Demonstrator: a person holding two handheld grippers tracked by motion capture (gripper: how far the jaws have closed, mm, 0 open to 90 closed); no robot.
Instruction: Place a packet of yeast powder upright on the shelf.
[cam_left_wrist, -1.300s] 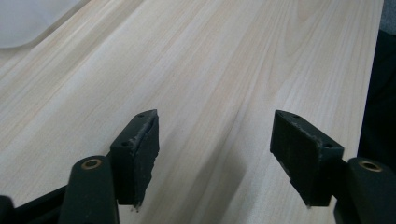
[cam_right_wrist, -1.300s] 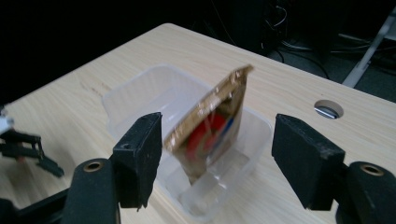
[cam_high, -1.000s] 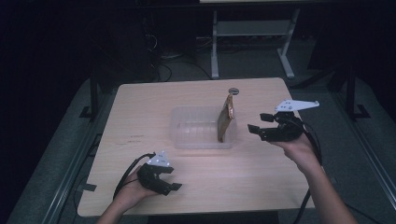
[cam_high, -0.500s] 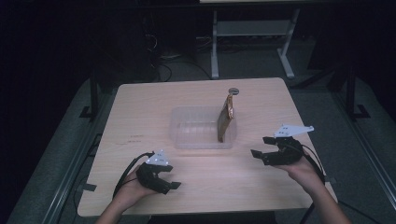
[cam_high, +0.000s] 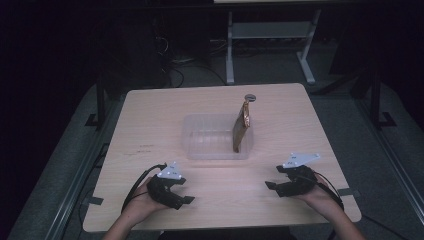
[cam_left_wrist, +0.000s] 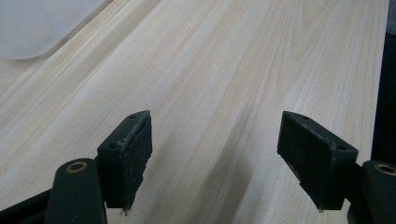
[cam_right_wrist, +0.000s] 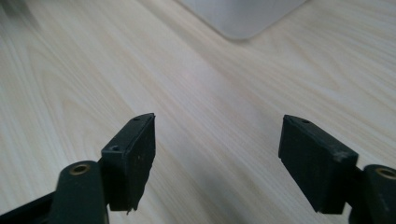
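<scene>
My right gripper holds its black jaws wide apart over the pale wooden table; a translucent plastic container's rounded corner lies ahead.

A dim lab or recording room: one pale wooden table stands on grey carpet, with tangled cables and a white metal stand on the floor behind the table.

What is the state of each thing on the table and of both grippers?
Left gripper: open, empty, low over the table.
Right gripper: open, empty, low over the table.
Clear plastic container: open, no lid.
Brown flat item: on edge, leaning at the container's right wall.
Small round object: flat behind the container.
</scene>
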